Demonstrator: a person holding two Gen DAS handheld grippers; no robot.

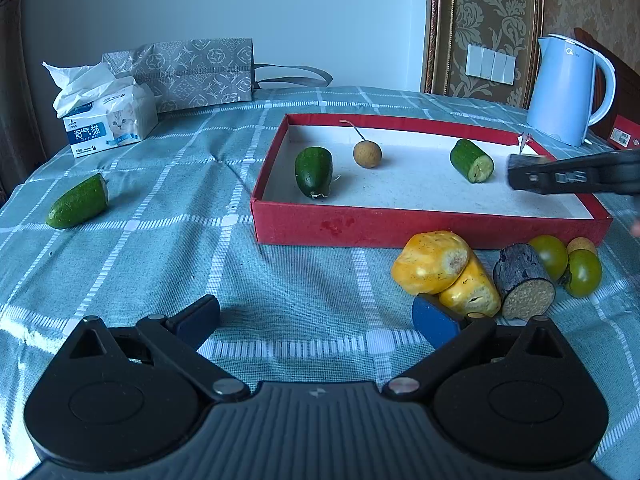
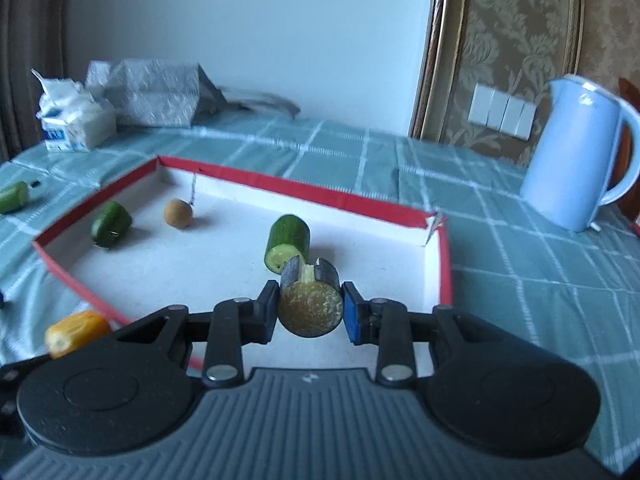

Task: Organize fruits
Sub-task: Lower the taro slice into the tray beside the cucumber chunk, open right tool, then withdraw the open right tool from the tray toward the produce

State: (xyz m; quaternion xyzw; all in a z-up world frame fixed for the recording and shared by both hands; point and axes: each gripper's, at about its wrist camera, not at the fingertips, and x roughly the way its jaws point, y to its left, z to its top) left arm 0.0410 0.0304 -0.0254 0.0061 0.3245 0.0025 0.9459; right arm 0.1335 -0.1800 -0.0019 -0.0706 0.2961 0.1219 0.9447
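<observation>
- Left tongs (image 1: 316, 322): released, jaws spread wide with nothing between them, low over the checked cloth of the worktop (image 1: 160, 264).
- At 2 o'clock from the left tongs, on the cloth: two yellow pieces (image 1: 436, 264) leaning together, a dark cut cylinder (image 1: 522, 280) beside them, two green-yellow round fruits (image 1: 576, 268) past it.
- Right tongs (image 2: 311, 308): clenched on a dark-skinned cut piece (image 2: 311, 304), pale cut face toward the camera, held above the near right part of the red tray (image 2: 280, 184).
- Inside the tray: a cucumber stub (image 2: 288, 240) at 12 o'clock just behind the held piece; a brown round fruit (image 2: 178, 213) and a second cucumber piece (image 2: 111, 224) at 10 o'clock.
- Outside the tray, far left: another cucumber piece (image 1: 78, 202) on the cloth.
- Far edge: tissue pack (image 1: 108, 120) at 10 o'clock, blue kettle (image 2: 580, 152) at 2 o'clock.
</observation>
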